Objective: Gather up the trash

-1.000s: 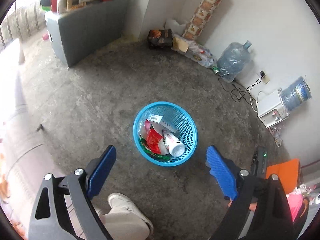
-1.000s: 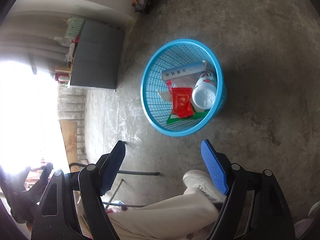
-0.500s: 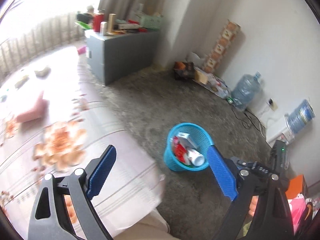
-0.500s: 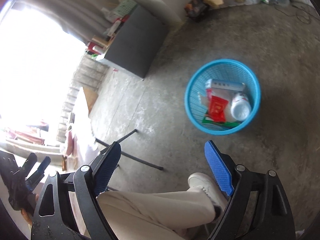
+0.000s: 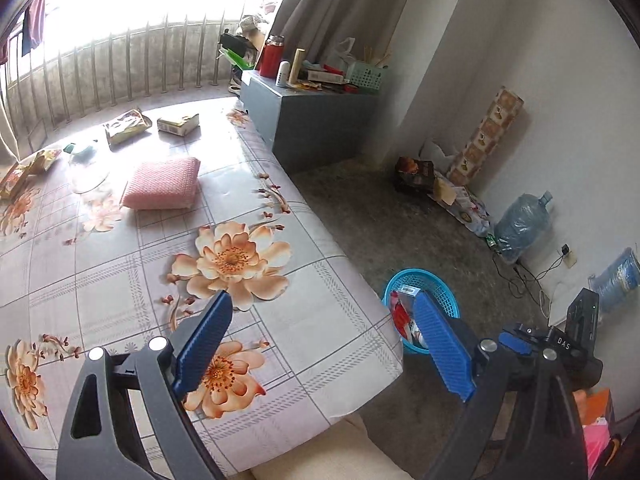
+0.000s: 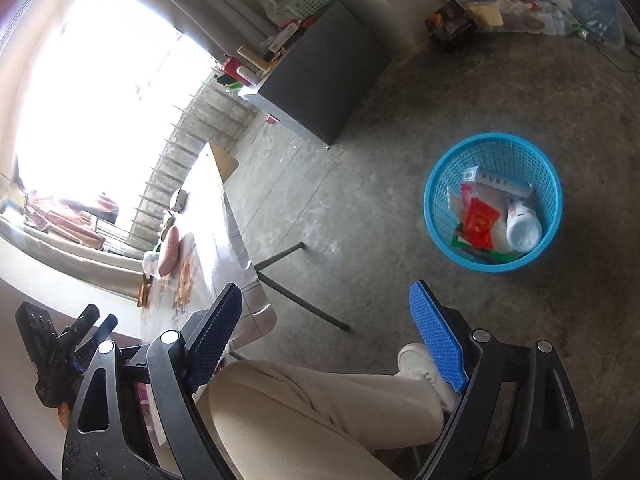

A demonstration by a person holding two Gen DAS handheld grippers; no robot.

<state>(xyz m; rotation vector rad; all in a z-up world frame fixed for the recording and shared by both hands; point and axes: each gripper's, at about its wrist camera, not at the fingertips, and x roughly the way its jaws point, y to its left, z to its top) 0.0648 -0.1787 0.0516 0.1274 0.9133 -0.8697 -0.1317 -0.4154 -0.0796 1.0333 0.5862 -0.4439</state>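
My left gripper swung from floor to table; both jaws released (right gripper widened). Basket lower right holds wrappers, bottle.

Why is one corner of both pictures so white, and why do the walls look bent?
Left wrist view: daylight through the balcony railing washes out the top left and puts glare on the floral table cover; the fisheye lens curves the wall. Right wrist view: the window is blown out white, and the blue basket stays sharp.

A pink cushion lies on the flowered table. A grey cabinet stands beyond it; a water jug leans by the wall.
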